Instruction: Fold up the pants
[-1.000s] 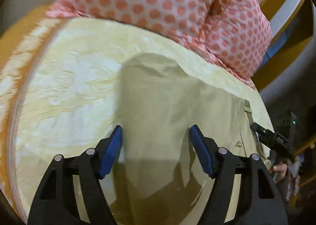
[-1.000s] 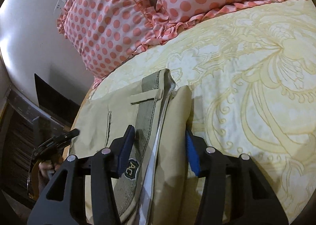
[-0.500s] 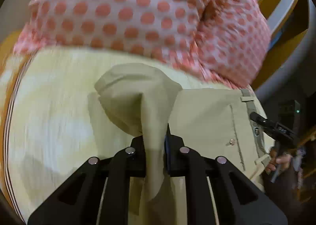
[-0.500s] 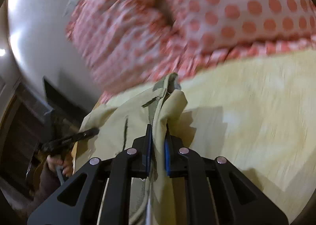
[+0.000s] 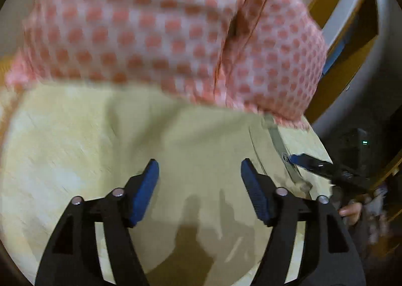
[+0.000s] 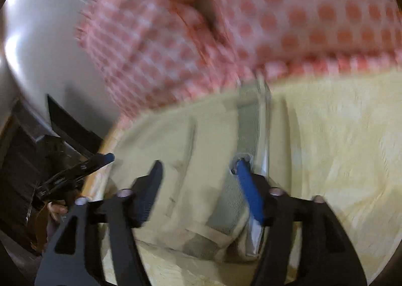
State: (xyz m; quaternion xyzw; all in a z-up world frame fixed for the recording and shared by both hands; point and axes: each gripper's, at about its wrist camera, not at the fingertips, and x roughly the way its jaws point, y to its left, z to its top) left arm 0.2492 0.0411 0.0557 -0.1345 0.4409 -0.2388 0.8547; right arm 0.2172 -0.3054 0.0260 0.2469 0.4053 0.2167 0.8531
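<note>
- Half a second ago both your tongs pinched the pants; now your left tongs (image 5: 199, 180) and right tongs (image 6: 198, 183) are spread wide, holding nothing.
- The one pair of pants (image 5: 201, 150) lies flat on the bedspread (image 5: 62, 140), under and ahead of both tongs, waistband (image 6: 248, 115) by the right tongs' right finger.
- Two dotted pillows (image 5: 140, 24) lie beyond.

The pants (image 5: 201, 150) under the fingers are plain khaki, with a grey-green waistband (image 6: 247, 120). The bedspread (image 6: 339, 140) beside them is pale yellow with a faint swirling pattern. Beyond the fingers, the pillows (image 5: 155, 29) are pink with coral dots. The fingers (image 5: 144, 189) carry blue pads on black arms.
</note>
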